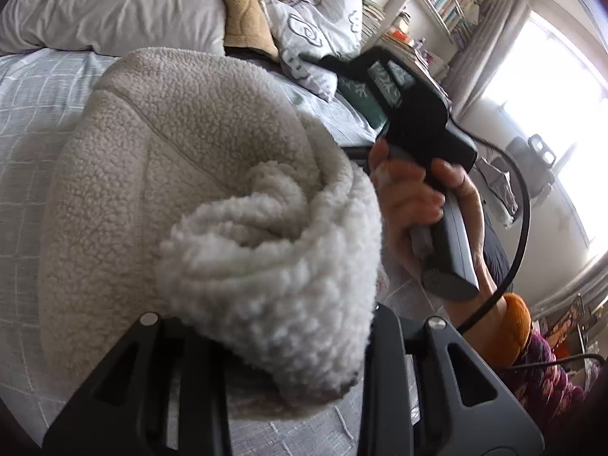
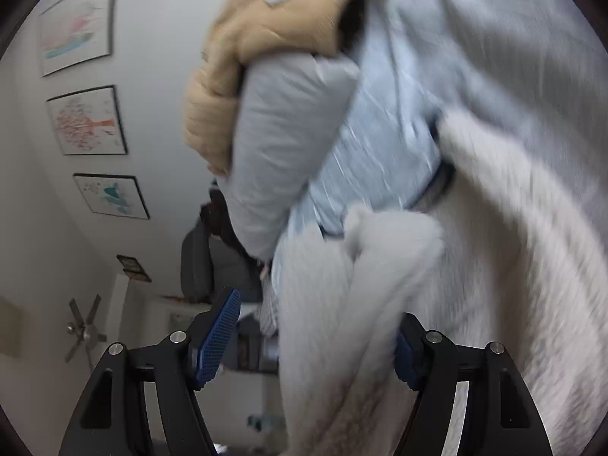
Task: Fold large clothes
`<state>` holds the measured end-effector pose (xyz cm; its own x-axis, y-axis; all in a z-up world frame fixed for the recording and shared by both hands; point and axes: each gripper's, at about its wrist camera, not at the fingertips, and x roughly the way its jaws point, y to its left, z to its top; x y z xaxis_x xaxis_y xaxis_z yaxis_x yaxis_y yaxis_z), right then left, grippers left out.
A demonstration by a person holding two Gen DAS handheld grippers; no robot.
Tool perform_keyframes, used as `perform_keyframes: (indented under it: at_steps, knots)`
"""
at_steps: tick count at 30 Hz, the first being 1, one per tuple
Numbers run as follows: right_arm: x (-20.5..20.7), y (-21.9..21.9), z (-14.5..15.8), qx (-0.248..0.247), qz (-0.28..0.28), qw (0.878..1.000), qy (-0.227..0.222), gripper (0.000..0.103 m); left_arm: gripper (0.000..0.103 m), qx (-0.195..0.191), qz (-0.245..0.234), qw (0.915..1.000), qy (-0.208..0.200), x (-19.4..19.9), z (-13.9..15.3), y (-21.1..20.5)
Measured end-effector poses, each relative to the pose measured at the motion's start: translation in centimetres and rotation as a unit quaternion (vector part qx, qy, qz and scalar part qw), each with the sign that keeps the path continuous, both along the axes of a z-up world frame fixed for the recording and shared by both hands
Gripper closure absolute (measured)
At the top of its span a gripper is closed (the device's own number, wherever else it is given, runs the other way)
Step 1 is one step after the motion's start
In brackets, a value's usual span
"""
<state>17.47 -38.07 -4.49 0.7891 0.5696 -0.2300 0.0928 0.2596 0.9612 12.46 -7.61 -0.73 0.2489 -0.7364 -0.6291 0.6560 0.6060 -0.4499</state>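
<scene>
- Daylight pours in through the window (image 1: pixel 547 87) at the right of the left wrist view and blows it out to plain white.
- That view is sharp; the fleece garment (image 1: pixel 212 197) shows crisp pile with soft shadow in its folds.
- The right wrist view is dimmer, cooler, and smeared by motion blur across the bedding (image 2: pixel 380 144).
- Both fisheye views bend straight lines and darken at the corners.

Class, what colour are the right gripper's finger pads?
Blue pads, clearest in the right wrist view.
</scene>
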Motion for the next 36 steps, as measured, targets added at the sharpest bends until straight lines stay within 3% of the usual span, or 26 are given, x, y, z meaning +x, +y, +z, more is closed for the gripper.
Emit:
perform_keyframes:
  at_steps: [4,5,9,17,22,23,24,27,30,32,36]
  knots:
    - [-1.7,-1.6,1.1,-0.041,-0.047,0.998,-0.017,0.029,0.071,0.035,-0.023,0.9991,-0.006,-0.5,-1.4,-1.4]
    - [-2.3,-2.1,1.2,-0.067,-0.060,0.996,-0.007,0.029,0.071,0.044,-0.029,0.9986,-0.008,-0.7,-2.0,-1.7]
    - [-3.7,-3.6,0.8,-0.088,-0.064,0.993,0.034,0.029,0.071,0.063,-0.038,0.9966,-0.037,-1.7,-2.5,-2.7]
    - [-6.3,-0.3,1.1,-0.117,0.054,0.986,0.108,0.029,0.067,0.070,-0.046,0.9952,-0.050,-1.9,-1.2,-3.3]
    - [-5.4,3.8,-0.5,-0.147,0.110,0.971,0.151,0.029,0.063,0.082,-0.075,0.9926,-0.051,-1.3,-0.1,-3.5]
    - [-4.9,4.6,-1.0,-0.157,0.115,0.968,0.158,0.034,0.059,0.089,-0.092,0.9905,-0.049,-1.4,0.4,-3.4]
    - [-4.3,5.2,-1.4,-0.164,0.112,0.967,0.158,0.053,0.058,0.090,-0.106,0.9892,-0.045,-1.3,0.8,-3.1]
    - [-3.2,5.6,-1.7,-0.194,0.090,0.967,0.139,0.073,0.053,0.057,-0.149,0.9869,-0.025,-1.3,3.1,-1.0]
    - [-2.8,6.2,-0.1,-0.259,0.079,0.955,0.123,0.076,0.048,0.027,-0.137,0.9886,-0.057,-0.9,5.6,2.0]
    - [-2.9,7.0,1.5,-0.299,0.082,0.946,0.099,0.077,0.047,0.015,-0.096,0.9924,-0.075,0.5,6.4,3.7]
    - [-4.2,7.6,6.3,-0.350,0.074,0.933,0.030,0.078,0.048,-0.001,-0.014,0.9986,-0.050,4.7,5.3,5.1]
